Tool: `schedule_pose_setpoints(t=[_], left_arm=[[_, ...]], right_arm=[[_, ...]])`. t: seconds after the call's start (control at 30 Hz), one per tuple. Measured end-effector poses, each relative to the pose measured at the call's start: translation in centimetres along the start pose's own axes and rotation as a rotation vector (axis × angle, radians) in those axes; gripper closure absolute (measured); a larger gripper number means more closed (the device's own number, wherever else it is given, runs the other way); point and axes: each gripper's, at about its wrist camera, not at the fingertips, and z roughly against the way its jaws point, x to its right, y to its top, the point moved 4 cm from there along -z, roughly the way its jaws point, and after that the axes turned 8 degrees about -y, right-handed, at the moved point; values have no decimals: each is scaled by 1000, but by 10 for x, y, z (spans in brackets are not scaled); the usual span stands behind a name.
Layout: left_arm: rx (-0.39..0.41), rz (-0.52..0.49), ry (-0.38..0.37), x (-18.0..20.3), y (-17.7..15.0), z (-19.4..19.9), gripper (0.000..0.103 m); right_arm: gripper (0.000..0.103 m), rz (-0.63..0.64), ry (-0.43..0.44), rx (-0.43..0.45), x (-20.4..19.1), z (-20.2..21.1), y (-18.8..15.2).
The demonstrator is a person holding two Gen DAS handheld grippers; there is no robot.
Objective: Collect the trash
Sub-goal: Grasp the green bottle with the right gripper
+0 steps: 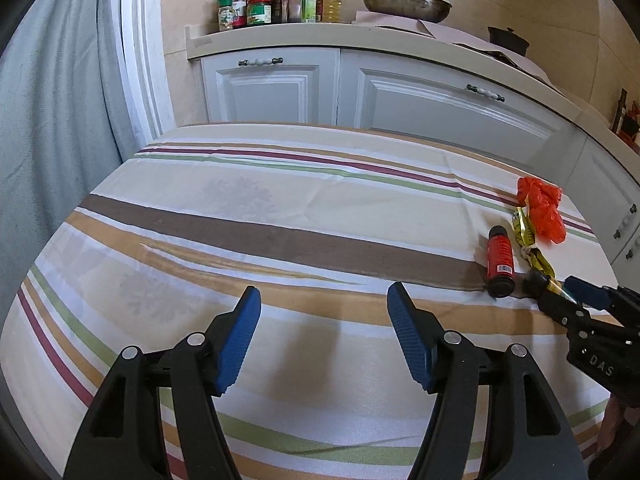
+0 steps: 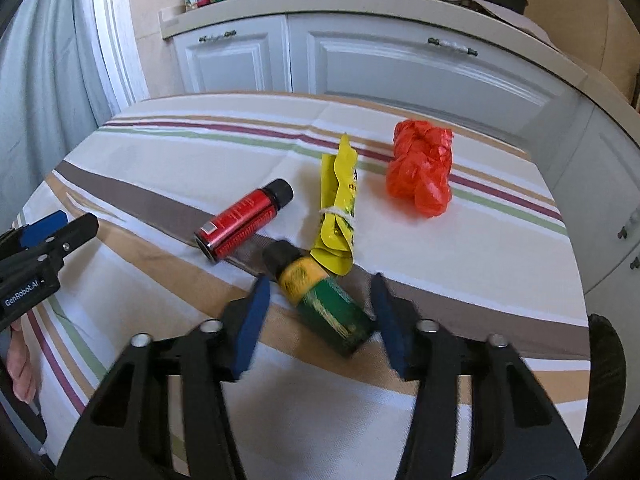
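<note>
On the striped tablecloth [image 2: 168, 164] lie a red bottle with a black cap [image 2: 244, 218], a yellow wrapper tied with string [image 2: 340, 204], a crumpled red plastic bag [image 2: 422, 172] and a green-and-yellow bottle [image 2: 320, 296]. My right gripper [image 2: 318, 292] is open, its blue pads on either side of the green-and-yellow bottle, apart from it. My left gripper [image 1: 324, 300] is open and empty over bare cloth. In the left wrist view the red bottle [image 1: 499, 262], wrapper [image 1: 528, 236] and bag [image 1: 542, 208] lie at the right, with the right gripper [image 1: 556, 290] beside them.
White kitchen cabinets [image 1: 272, 88] stand behind the table. The counter holds several condiment bottles [image 1: 260, 4], a wok [image 1: 406, 6] and a dark pot [image 1: 508, 40]. A grey curtain [image 1: 48, 120] hangs at the left. A dark round object [image 2: 606, 376] sits past the table's right edge.
</note>
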Motion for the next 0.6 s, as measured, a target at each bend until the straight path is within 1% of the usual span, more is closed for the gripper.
schedule_pose_setpoints(t=[0.1,0.17,0.33,0.6], left_arm=[[-3,-4,-8,2,0,0,39],[-6,-8,-12,3,0,-1,38],[-12,-15,-25,10,0,-2,38],[-19,-52,-64,35,-1,-6,38]], right_arm=[[70,20,5,-7,-2,0,-3],[77,37,10,-5,-4,2,-5],[79,46,24,4,-6,8,-11],[80,-8,12,41,9,22,-16]])
